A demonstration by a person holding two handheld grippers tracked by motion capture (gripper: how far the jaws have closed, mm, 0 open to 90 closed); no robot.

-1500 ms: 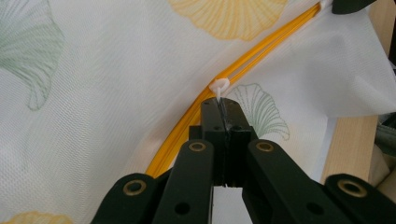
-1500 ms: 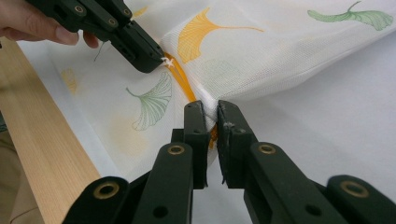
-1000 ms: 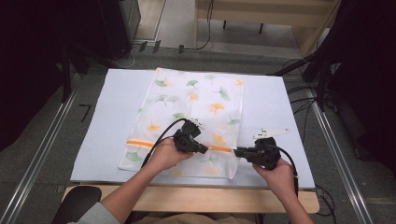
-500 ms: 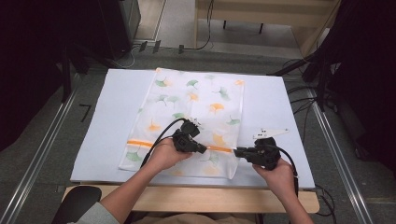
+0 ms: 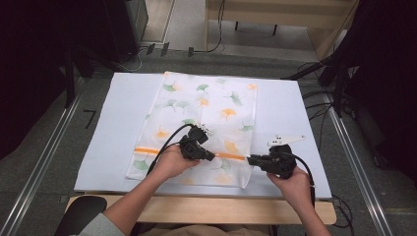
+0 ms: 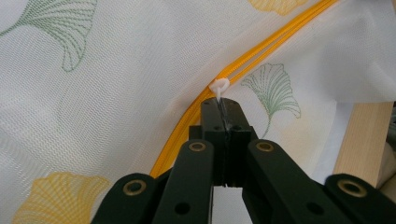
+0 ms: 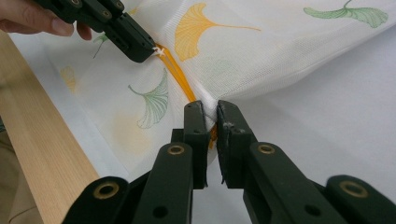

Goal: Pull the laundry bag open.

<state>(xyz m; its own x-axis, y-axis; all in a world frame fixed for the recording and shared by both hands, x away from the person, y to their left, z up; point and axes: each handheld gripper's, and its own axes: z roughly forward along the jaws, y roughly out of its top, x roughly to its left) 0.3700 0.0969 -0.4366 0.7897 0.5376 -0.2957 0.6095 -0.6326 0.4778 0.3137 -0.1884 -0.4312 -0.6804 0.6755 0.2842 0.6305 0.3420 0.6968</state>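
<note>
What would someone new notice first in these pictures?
Probably the white mesh bag printed with green and yellow ginkgo leaves, lying flat on the pale table. Next, its orange zipper near the front edge: the left hand-held gripper is shut on the white zipper pull, while the right hand-held gripper pinches the bag's right edge at the zipper's end.

This looks like a lab or recording studio rather than a home. A white work sheet (image 5: 123, 113) covers a plain wooden table (image 5: 206, 209) beneath the jaws, metal rails (image 5: 46, 162) run along both sides, black curtains (image 5: 388, 73) hang beyond, and cables (image 5: 319, 105) trail over grey carpet (image 5: 236, 61) ahead of the jaws.
</note>
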